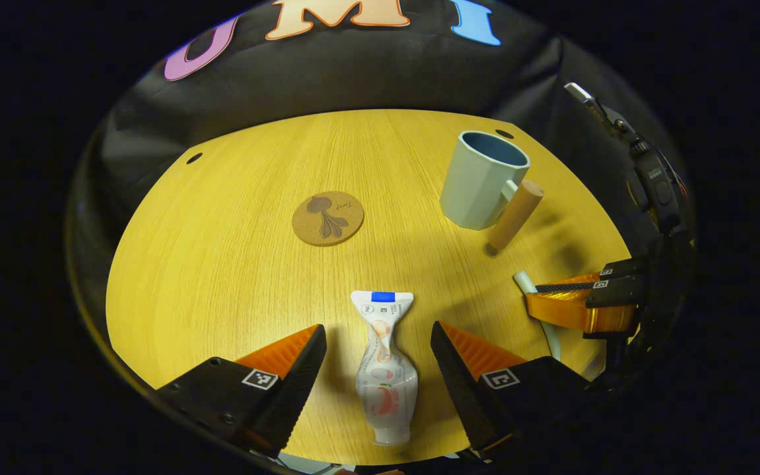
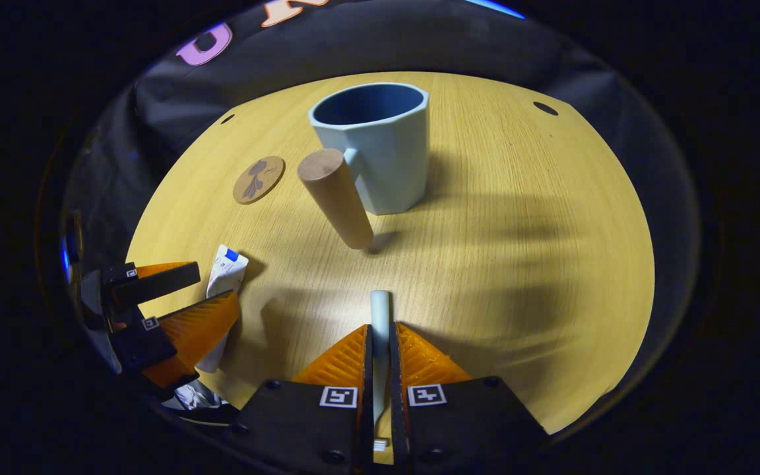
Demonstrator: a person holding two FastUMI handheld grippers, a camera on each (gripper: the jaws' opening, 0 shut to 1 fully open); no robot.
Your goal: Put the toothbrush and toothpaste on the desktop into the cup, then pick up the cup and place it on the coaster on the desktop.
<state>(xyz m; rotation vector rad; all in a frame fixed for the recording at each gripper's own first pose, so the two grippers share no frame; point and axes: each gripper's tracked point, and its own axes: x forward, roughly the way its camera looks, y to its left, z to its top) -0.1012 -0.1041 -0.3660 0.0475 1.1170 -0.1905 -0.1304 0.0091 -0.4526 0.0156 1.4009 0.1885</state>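
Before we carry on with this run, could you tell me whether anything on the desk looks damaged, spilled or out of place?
Nothing is spilled or broken. The toothpaste tube is crumpled and pinched at its middle, evidently part-used. The cup stands upright, and its wooden handle juts out at a slant, apparently by design.

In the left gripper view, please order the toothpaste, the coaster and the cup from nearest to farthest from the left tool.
1. The toothpaste lies flat between the open fingers of the left tool, nearest.
2. The coaster lies ahead, slightly to the left.
3. The cup stands upright, ahead to the right, farthest, near the back edge of the desktop.
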